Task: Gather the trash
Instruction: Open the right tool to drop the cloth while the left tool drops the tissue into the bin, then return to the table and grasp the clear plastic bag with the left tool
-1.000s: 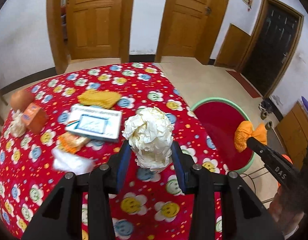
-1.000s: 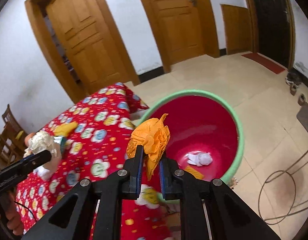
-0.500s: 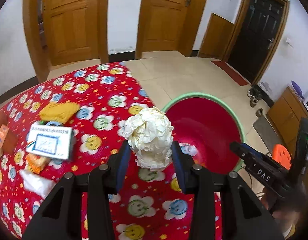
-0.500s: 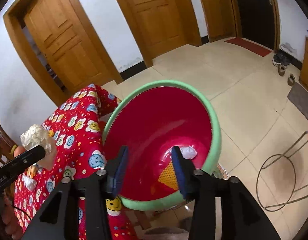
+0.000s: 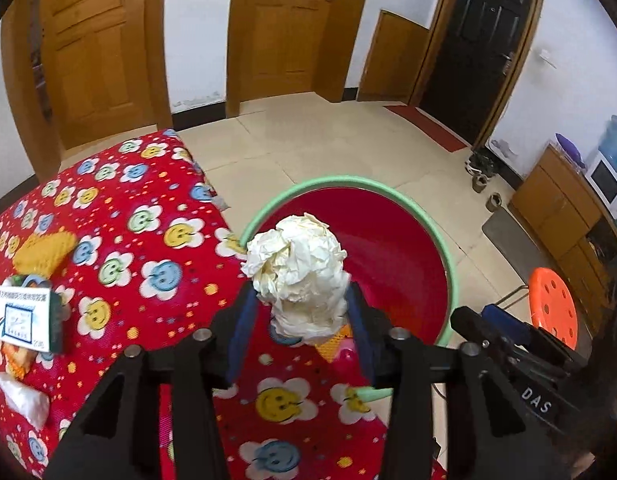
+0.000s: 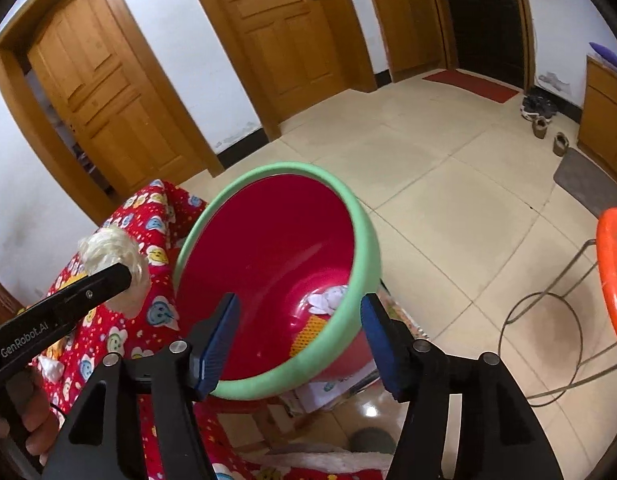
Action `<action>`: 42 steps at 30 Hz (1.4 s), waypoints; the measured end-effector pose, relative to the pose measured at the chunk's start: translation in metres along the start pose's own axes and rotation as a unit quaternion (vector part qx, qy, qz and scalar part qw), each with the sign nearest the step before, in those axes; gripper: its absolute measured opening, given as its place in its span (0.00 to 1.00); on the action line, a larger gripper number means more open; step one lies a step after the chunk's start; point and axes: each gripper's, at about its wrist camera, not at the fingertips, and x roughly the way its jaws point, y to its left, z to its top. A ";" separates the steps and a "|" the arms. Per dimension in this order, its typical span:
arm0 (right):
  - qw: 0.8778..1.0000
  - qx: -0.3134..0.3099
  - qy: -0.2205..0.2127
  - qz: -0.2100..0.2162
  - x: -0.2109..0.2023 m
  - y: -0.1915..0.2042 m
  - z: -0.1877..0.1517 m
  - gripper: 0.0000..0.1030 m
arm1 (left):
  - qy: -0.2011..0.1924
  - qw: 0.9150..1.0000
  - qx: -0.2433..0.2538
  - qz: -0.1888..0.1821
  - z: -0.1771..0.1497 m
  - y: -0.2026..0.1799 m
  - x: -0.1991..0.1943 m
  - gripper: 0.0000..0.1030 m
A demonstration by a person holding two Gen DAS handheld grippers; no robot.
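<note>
Two grippers worked beside a red bin [image 6: 268, 264] with a green rim. Left gripper [image 5: 298, 320] pinched a crumpled paper ball [image 5: 296, 272] between its blue pads, held over the edge of the flowered tablecloth [image 5: 128, 240], at the bin's near rim. Right gripper [image 6: 300, 344] stood spread and empty above the bin, where white scraps [image 6: 328, 298] and an orange piece [image 6: 308, 336] lay. Judged best practice: carry the ball fully past the rim, over the red interior, before parting the pads, so it could not bounce onto the cloth.
</note>
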 end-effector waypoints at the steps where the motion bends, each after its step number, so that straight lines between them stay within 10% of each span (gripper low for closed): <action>1: 1.000 0.002 0.000 0.000 0.000 -0.001 0.000 0.64 | -0.001 1.000 0.001 -0.001 0.001 -0.002 0.001 0.55; 27: 0.999 -0.020 0.016 0.042 -0.016 0.049 -0.018 0.75 | -0.015 0.994 -0.070 0.077 -0.032 0.061 -0.055 0.69; 42: 0.996 -0.064 0.023 0.062 -0.018 0.087 -0.030 0.75 | -0.004 0.969 -0.175 0.175 -0.070 0.155 -0.089 0.70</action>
